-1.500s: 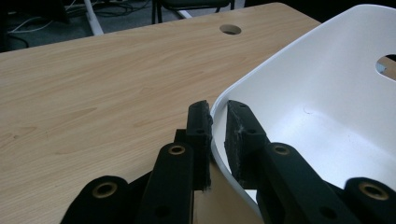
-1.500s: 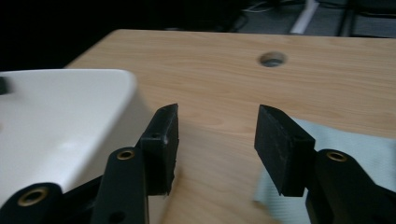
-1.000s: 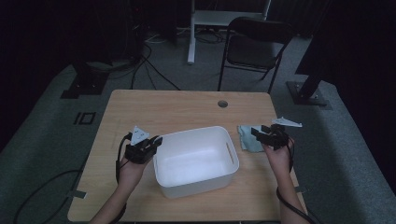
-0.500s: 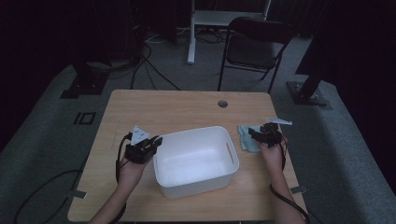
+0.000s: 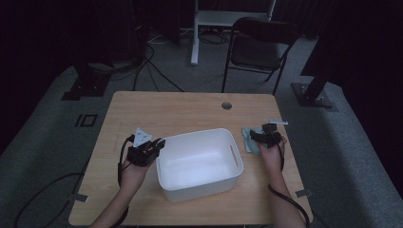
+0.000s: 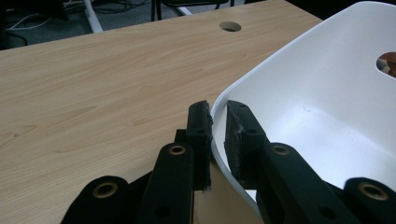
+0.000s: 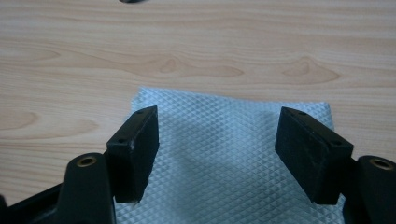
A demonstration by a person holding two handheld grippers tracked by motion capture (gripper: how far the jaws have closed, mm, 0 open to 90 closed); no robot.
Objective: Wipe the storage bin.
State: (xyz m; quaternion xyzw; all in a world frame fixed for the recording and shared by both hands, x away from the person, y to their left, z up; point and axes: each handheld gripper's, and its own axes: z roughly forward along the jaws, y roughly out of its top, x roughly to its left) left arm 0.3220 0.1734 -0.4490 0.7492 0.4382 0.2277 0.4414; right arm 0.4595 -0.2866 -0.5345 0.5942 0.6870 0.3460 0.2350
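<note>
Left gripper [image 6: 217,135] pinching the white tub [image 5: 199,164] rim, right gripper [image 7: 219,149] jaws just opening wide over the cloth [image 7: 233,154], bare table [image 5: 180,111] behind

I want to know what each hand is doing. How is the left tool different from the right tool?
The left tool is shut on the rim of the white tub; the right tool is open, its jaws having just been opening. The left tool holds something; the right tool hangs over a pale blue cloth without gripping it. Both have black jaws.
</note>
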